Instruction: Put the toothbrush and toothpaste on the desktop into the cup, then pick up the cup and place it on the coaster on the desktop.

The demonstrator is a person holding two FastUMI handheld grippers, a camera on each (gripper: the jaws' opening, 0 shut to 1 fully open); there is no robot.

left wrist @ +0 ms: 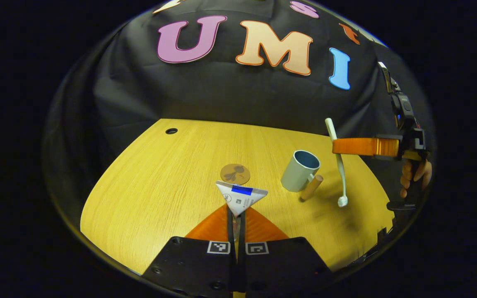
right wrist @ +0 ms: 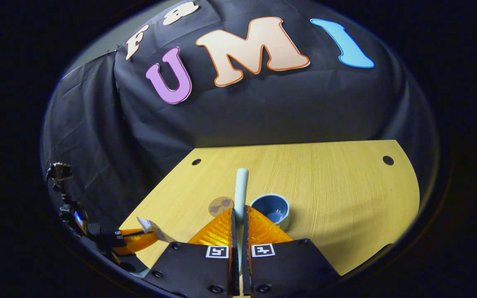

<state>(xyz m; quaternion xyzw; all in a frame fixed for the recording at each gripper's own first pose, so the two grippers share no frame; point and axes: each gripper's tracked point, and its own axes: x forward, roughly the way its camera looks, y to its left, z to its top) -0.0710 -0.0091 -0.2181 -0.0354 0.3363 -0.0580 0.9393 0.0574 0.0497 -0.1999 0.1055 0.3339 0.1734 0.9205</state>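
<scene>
While both tongs are closed on their loads, the first step of the task is in hand: the left gripper (left wrist: pixel 237 215) pinches the toothpaste (left wrist: pixel 241 198) by its crimped end, holding it above the desktop (left wrist: pixel 151 190) on the near side of the coaster (left wrist: pixel 235 174), and the right gripper (right wrist: pixel 238 215) clamps the toothbrush (right wrist: pixel 241 186) near mid-handle. In the left gripper view the toothbrush hangs nearly upright, bristle head down, just to the right of the cup (left wrist: pixel 300 170) and not yet over its mouth. The cup stands upright on the wood, apart from the coaster, its wooden handle pointing toward the near edge. Its blue inside looks empty, so neither item is in yet. I judge the next move calls for bringing the brush over the rim and lowering it before the fingers part, without knocking the cup; the toothpaste should follow
</scene>
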